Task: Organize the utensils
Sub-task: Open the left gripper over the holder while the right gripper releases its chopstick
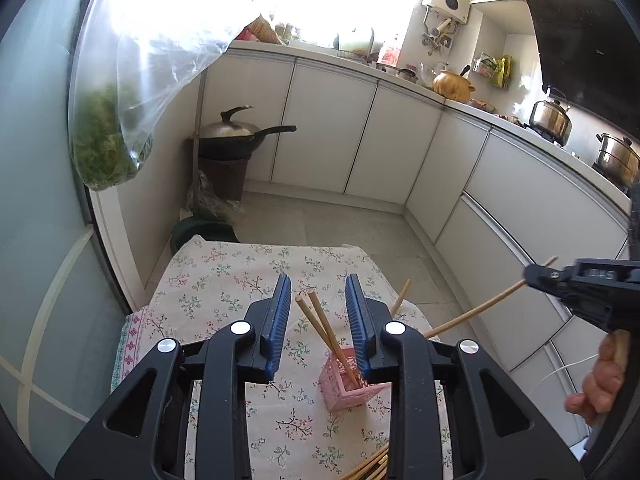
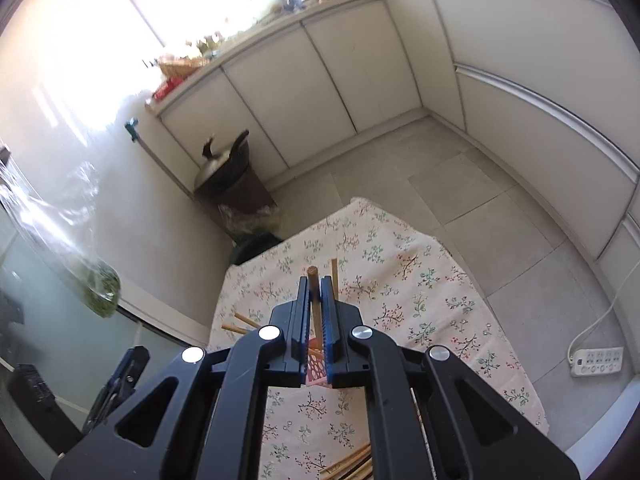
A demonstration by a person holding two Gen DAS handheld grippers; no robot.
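A pink lattice holder (image 1: 340, 390) stands on the floral tablecloth (image 1: 224, 280). Two wooden chopsticks (image 1: 320, 324) lean in it, and a third chopstick (image 1: 401, 298) pokes out behind my finger. My left gripper (image 1: 319, 282) is open. The two chopsticks show in the gap between its blue pads without touching them. My right gripper (image 1: 536, 276) comes in from the right, shut on one long chopstick (image 1: 472, 312). In the right wrist view that gripper (image 2: 315, 282) pinches the chopstick (image 2: 313, 280) above the holder (image 2: 316, 366).
Loose chopsticks (image 1: 368, 468) lie at the table's near edge. A person's hand (image 1: 600, 384) holds the right gripper. A clear bag of greens (image 1: 108, 152) hangs at the left. A lidded wok (image 1: 232, 136) sits on a brown bin. A power strip (image 2: 596, 360) lies on the floor.
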